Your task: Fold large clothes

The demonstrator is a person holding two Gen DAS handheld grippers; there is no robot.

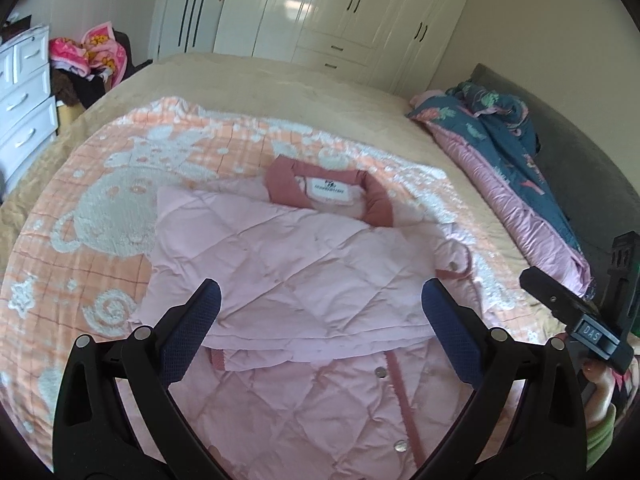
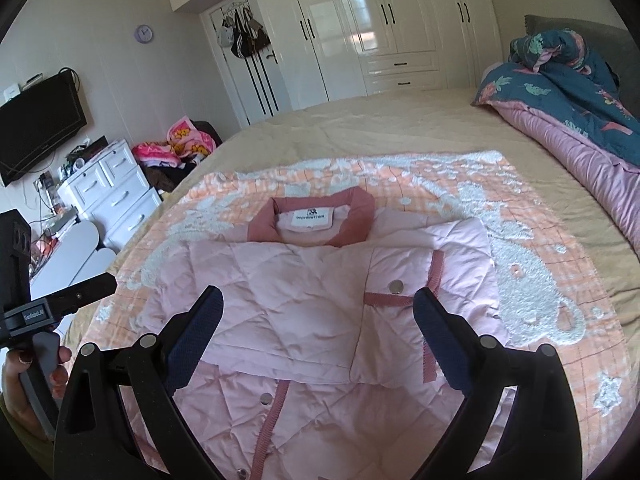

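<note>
I have one pink quilted jacket (image 1: 280, 264) lying on the orange-and-white blanket (image 1: 100, 216) in the middle of the bed (image 1: 304, 84), collar (image 1: 280, 184) at twelve o'clock, hem running toward me at six. Both sleeves look folded in across the chest, which I judge is why the upper half sits as a thick, squared pad over the snap front: it is narrowed and ready for a fold from hem to collar. I count at least three metal snaps down the darker pink placket in the right wrist view.

My left hand-held gripper (image 1: 320, 304) hangs above the lower edge of the folded sleeves, jaws spread wide, gripping nothing. My right hand-held gripper (image 2: 318, 308) sits likewise over the chest, released and empty, with the sleeve cuff (image 2: 400, 300) near its two-o'clock finger. Two grippers, both apart from the cloth as far as I can tell.

Farther out, one teal floral quilt (image 2: 568, 92) is bunched at two o'clock against the headboard, and a white drawer chest (image 2: 112, 196) stands at nine o'clock.
</note>
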